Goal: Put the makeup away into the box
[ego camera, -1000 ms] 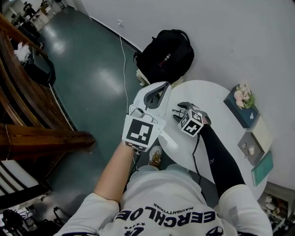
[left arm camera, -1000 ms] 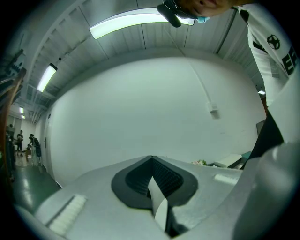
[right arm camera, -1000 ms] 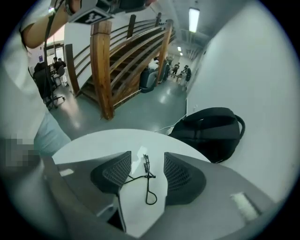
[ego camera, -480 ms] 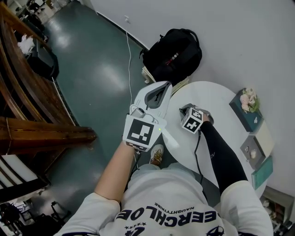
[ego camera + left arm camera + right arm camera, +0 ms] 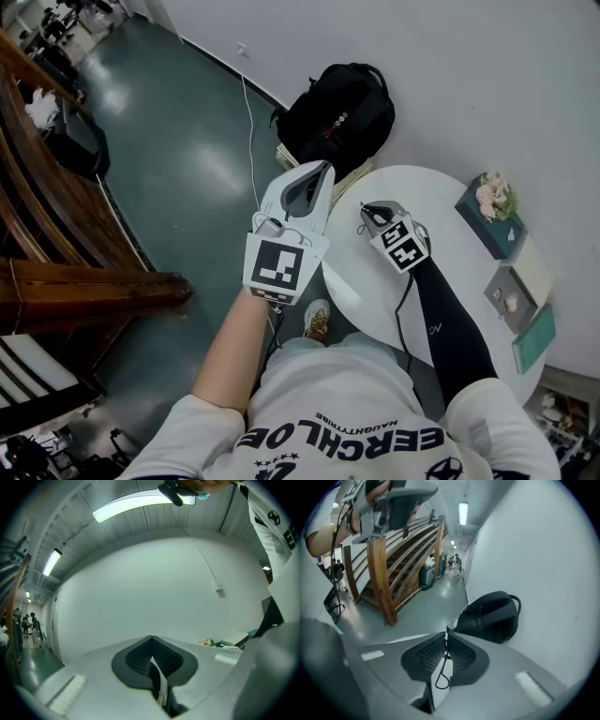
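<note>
Makeup (image 5: 507, 302) lies well apart from right tongs (image 5: 365, 211) (jaws together).

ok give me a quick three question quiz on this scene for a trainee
1. True or false: the left gripper and the right gripper are both shut and empty.
2. What lies on the floor by the wall, beyond the table? A) backpack B) bucket C) chair
3. Fill in: the table's white top is ___ in shape.
Key: 1 true; 2 A; 3 round.
</note>
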A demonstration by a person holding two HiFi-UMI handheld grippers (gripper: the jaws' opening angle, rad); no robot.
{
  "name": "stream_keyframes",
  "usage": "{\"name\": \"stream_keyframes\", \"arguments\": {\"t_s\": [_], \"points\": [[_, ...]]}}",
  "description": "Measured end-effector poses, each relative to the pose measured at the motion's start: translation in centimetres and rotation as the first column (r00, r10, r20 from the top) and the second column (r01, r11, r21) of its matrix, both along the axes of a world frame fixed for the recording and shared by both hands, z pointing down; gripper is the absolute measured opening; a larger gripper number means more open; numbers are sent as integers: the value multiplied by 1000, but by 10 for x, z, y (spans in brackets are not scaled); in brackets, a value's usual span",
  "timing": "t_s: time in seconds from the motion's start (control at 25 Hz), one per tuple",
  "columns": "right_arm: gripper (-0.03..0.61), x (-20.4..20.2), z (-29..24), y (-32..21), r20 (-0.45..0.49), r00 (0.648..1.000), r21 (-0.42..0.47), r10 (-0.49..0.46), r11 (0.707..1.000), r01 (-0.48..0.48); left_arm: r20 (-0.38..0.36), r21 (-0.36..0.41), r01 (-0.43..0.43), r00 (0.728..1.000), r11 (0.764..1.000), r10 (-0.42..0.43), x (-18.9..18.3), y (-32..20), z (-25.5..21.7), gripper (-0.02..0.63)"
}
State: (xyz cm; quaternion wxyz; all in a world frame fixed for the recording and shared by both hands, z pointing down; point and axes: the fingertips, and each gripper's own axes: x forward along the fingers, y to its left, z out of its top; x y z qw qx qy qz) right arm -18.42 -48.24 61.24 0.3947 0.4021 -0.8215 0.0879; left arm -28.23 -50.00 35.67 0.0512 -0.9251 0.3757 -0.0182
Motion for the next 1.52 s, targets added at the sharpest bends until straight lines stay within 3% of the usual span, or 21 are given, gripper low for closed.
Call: {"name": "stream_keyframes", "arguments": {"t_s": [0.16, 0.4, 0.48, 0.6, 0.68, 0.8, 1.0, 1.12, 1.28, 1.4, 1.52], "points": [[52, 11, -71, -7, 162, 978, 160, 130, 975, -156, -18, 1, 17, 1000, 1000, -17, 2, -5, -8, 6], [54, 29, -161, 14, 354, 908, 350, 225, 869, -351, -6, 17, -5, 1000, 1000, 5, 13, -3, -17, 6], [54, 38, -188, 24, 425, 874, 409, 238, 811, -419, -5, 26, -17, 1000, 1000, 17, 17, 0, -20, 6], [54, 55, -231, 39, 566, 786, 464, 249, 692, -553, -9, 34, -26, 1000, 999, 26, 22, 4, -24, 6], [54, 58, -242, 45, 570, 782, 490, 251, 660, -569, -12, 32, -41, 999, 999, 41, 28, 8, -26, 6], [54, 62, -244, 56, 552, 794, 505, 257, 655, -563, -7, 39, -78, 997, 996, 78, 40, 16, -30, 6], [55, 97, -252, 85, 564, 769, 513, 301, 603, -611, -9, 24, -155, 988, 988, 155, 78, 32, -32, 6], [55, 131, -254, 108, 584, 737, 502, 340, 563, -657, -14, 22, -212, 977, 977, 212, 116, 47, -36, 5], [55, 180, -260, 149, 579, 710, 513, 401, 498, -699, 23, 53, -310, 951, 949, 309, 179, 88, -39, 6], [55, 218, -265, 186, 565, 701, 537, 436, 451, -713, 13, 38, -393, 920, 919, 392, 230, 126, -37, 6], [55, 264, -265, 228, 564, 668, 536, 485, 400, -743, -3, 30, -457, 889, 889, 457, 280, 164, -37, 6]]}}
